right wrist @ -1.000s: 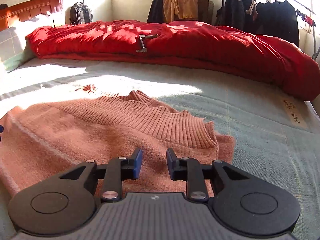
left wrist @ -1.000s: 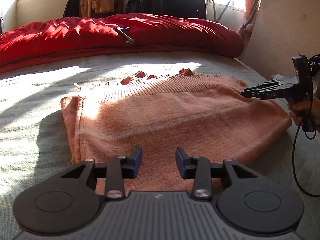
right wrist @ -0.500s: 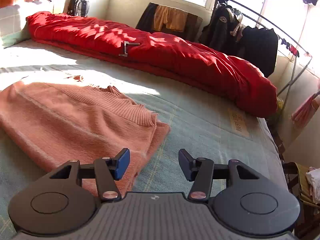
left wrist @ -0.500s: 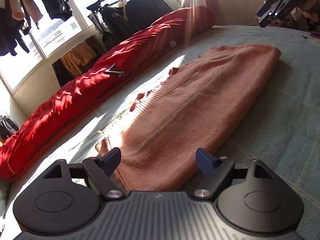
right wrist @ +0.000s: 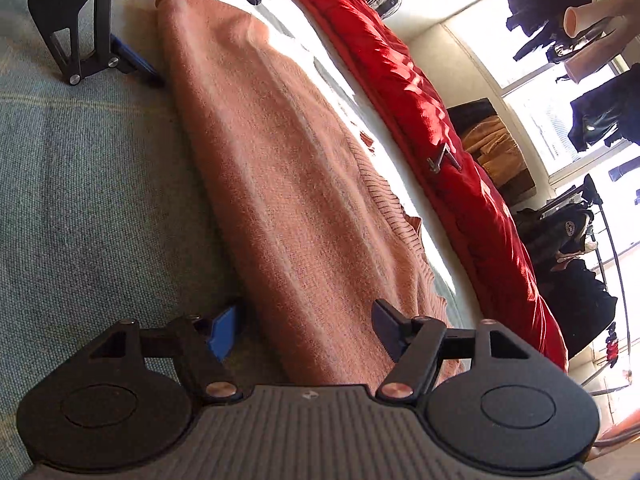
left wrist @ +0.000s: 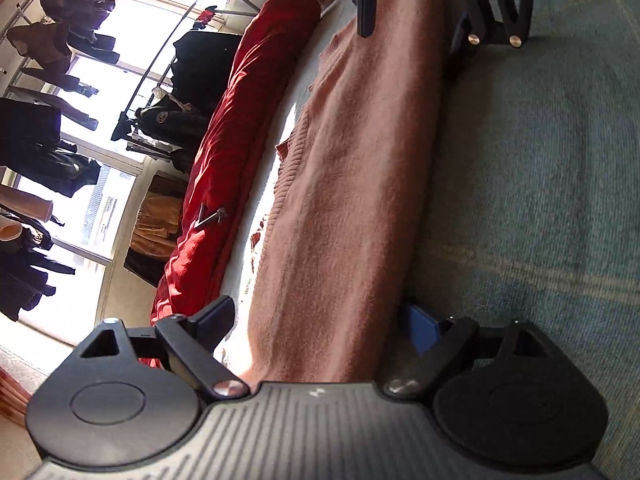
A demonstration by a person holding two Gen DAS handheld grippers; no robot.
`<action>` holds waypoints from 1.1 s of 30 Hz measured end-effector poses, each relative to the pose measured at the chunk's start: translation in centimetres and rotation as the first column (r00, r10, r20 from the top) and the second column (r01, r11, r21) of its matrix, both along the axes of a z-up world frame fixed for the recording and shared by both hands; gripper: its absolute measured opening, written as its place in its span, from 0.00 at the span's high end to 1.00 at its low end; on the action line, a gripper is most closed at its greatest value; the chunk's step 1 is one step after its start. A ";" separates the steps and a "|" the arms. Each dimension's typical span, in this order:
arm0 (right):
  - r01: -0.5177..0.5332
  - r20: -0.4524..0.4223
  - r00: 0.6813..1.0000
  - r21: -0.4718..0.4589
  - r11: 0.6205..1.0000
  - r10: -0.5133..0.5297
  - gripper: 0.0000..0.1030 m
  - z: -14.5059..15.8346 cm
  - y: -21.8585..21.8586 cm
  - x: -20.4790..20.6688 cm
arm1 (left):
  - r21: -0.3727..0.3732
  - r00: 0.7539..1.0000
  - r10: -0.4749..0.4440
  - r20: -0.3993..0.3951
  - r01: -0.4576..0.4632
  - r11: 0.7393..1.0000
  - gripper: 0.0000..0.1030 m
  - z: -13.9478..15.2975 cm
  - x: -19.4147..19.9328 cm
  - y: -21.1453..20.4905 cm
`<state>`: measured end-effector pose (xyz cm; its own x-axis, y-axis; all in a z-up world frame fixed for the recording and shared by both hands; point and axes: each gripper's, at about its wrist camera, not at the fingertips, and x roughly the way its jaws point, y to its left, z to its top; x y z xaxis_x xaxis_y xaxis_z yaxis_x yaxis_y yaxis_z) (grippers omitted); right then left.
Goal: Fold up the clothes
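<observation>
A salmon-pink knitted sweater (left wrist: 352, 200) lies folded into a long band on the grey-green bed cover (left wrist: 540, 200). My left gripper (left wrist: 320, 324) is rolled onto its side at one short end, jaws opening, with that end of the band between the fingers and no pad pressing on it. My right gripper (right wrist: 306, 328) stands the same way at the opposite end of the sweater (right wrist: 280, 160), jaws also opening around the knit. Each wrist view shows the other gripper at the far end: the right gripper (left wrist: 412, 48) and the left gripper (right wrist: 202, 36).
A rolled red duvet (left wrist: 224, 160) runs along the far side of the bed, with a small metal piece (right wrist: 440, 160) lying on it. Behind it, a rack of dark jackets (right wrist: 580, 240) and a sunlit window. Bare bed cover (right wrist: 100, 200) lies on the near side.
Both grippers have rolled onto their sides and swung from the sweater's long near edge to its two short ends. Their jaws have widened and now straddle the folded knit.
</observation>
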<state>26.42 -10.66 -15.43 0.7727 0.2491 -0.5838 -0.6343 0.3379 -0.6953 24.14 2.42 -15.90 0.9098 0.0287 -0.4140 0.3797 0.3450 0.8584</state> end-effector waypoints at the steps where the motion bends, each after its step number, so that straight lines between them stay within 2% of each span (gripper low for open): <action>1: -0.001 0.009 1.000 0.006 1.000 0.001 0.27 -0.2 0.4 0.3 | 0.003 1.000 -0.006 0.009 0.006 1.000 0.14 -0.1 0.4 -0.4; 3: 0.007 0.024 1.000 0.026 1.000 -0.007 0.25 -0.1 1.5 1.2 | 0.009 1.000 -0.013 0.026 0.013 1.000 0.13 -0.1 1.3 -1.2; 7: -0.005 0.070 0.998 -0.001 1.000 0.005 0.23 -0.5 2.2 1.8 | 0.002 0.999 0.005 0.041 -0.005 1.000 0.09 0.1 1.8 -0.9; 11: 0.041 0.131 0.991 -0.083 0.996 -0.030 0.23 -0.7 -1.3 1.3 | 0.070 0.996 0.064 0.064 -0.069 0.995 0.09 -0.1 1.0 2.3; 14: 0.100 0.153 0.985 -0.126 0.987 -0.080 0.23 -1.0 -4.7 1.8 | 0.088 0.992 0.116 0.057 -0.121 0.989 0.09 -0.4 0.9 4.2; 17: 0.128 0.151 0.982 -0.122 0.984 -0.109 0.23 -1.1 -6.0 2.6 | 0.120 0.993 0.096 0.069 -0.104 0.987 0.09 -0.8 1.5 3.2; 21: 0.096 0.222 0.973 -0.150 0.984 -0.061 0.24 -2.2 -3.5 3.3 | 0.153 0.995 0.055 0.078 -0.067 0.986 0.10 -1.3 2.7 1.1; 22: 0.091 0.221 0.974 -0.146 0.985 -0.057 0.26 -2.2 -3.0 3.6 | 0.154 0.996 0.055 0.067 -0.065 0.986 0.12 -1.2 2.9 0.9; 23: 0.087 0.216 0.975 -0.142 0.986 -0.055 0.32 -2.2 -2.5 3.9 | 0.151 0.997 0.055 0.052 -0.063 0.987 0.15 -1.0 2.9 0.9; 24: 0.085 0.200 0.978 -0.137 0.987 -0.056 0.41 -2.1 -2.4 4.0 | 0.148 0.998 0.055 0.033 -0.059 0.987 0.29 -1.0 2.8 0.9; 25: 0.078 0.185 0.981 -0.133 0.988 -0.053 0.46 -2.0 -2.6 3.9 | 0.147 0.999 0.053 0.007 -0.054 0.988 0.49 -1.1 2.5 1.0; 26: 0.073 0.174 0.984 -0.131 0.989 -0.049 0.61 -1.9 -2.7 3.7 | 0.146 0.998 0.052 -0.019 -0.048 0.988 0.59 -1.2 2.1 1.1; 27: 0.070 0.170 0.984 -0.134 0.989 -0.047 0.77 -2.0 -2.9 3.4 | 0.149 0.998 0.049 -0.042 -0.042 0.988 0.76 -1.4 1.8 1.1; 28: 0.067 0.167 0.985 -0.136 0.988 -0.044 0.84 -2.1 -3.0 3.0 | 0.162 0.997 0.045 -0.060 -0.035 0.986 0.89 -1.8 1.6 1.0; 30: 0.065 0.170 0.985 -0.149 0.987 -0.039 0.88 -2.4 -3.0 2.6 | 0.171 0.996 0.050 -0.072 -0.037 0.985 0.89 -2.2 1.4 0.9; 33: 0.069 0.161 0.986 -0.142 0.988 -0.045 0.89 -1.4 -2.8 2.4 | 0.158 0.998 0.048 -0.040 -0.041 0.987 0.91 -1.0 1.1 1.1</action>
<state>28.87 -13.47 -16.79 0.8679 0.1229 -0.4812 -0.4962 0.2578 -0.8291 25.19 3.47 -16.87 0.8876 0.1369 -0.4399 0.4047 0.2244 0.8865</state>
